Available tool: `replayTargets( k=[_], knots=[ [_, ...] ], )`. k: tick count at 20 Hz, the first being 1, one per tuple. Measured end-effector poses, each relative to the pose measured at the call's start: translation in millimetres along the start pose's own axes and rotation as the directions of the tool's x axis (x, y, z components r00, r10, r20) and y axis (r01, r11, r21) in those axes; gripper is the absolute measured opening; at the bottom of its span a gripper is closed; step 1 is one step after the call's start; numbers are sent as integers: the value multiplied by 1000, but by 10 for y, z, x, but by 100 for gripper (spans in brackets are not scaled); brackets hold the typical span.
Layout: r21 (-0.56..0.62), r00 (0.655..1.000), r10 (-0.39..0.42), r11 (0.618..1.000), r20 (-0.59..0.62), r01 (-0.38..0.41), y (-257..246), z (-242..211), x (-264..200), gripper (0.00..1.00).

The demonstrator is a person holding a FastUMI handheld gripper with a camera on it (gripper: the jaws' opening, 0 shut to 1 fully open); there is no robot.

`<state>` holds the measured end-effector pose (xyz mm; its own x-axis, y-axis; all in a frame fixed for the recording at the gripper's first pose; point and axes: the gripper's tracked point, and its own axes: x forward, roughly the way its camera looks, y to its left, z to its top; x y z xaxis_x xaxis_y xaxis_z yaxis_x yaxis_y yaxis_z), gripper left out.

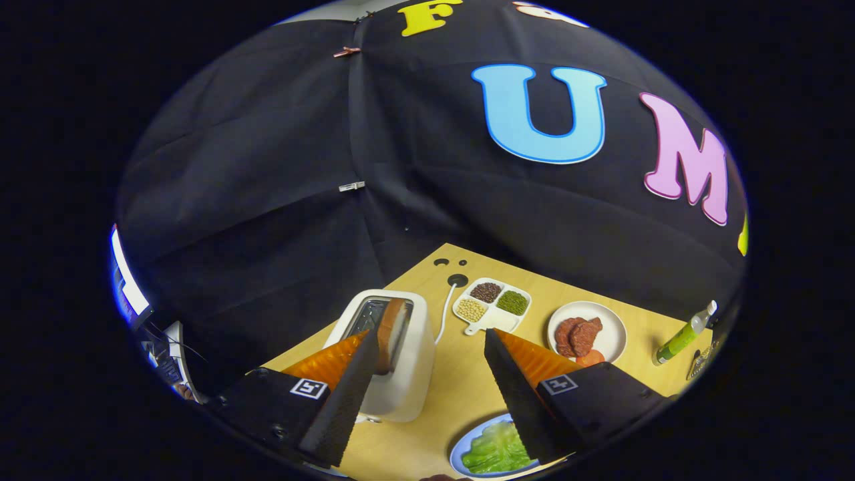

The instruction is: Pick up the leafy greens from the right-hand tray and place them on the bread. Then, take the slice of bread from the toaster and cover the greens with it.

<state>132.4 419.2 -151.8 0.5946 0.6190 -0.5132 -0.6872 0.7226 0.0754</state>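
Observation:
A white toaster (404, 381) stands on the wooden table (461, 394), with a slice of bread (391, 332) sticking up out of its slot. My gripper (433, 334) is open and holds nothing. Its left finger (347, 394) reaches in front of the toaster, its tip right beside the slice. Leafy greens (495, 449) lie on a blue plate (457, 455) close below me, between the fingers and partly behind the right finger (518, 394). What lies under the greens I cannot tell.
Beyond the fingers sits a white divided dish (493, 319) of beans and seeds. To its right is a white plate (611, 334) with meat slices and a tomato piece. A green bottle (681, 337) stands at the far right. A white cable (443, 312) runs from the toaster.

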Motion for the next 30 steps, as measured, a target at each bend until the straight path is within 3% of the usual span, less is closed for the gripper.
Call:
replayTargets(
  k=[6, 13, 18, 21, 25, 30],
  knots=[
    [-18, 997, 39, 999, -65, -40, 298, -132, 549, 99],
    [-34, 990, 4, 999, -141, -8, 361, -356, 874, 99],
    [-53, 984, 1, 999, -178, -10, 441, -489, 941, 61],
    [-31, 981, 6, 999, -196, -12, 459, -518, 943, 29],
    [5, 978, 44, 999, -204, -44, 506, -474, 910, 16],
    [-50, 992, 62, 996, -110, -68, 534, -20, 728, 12]
  ],
)
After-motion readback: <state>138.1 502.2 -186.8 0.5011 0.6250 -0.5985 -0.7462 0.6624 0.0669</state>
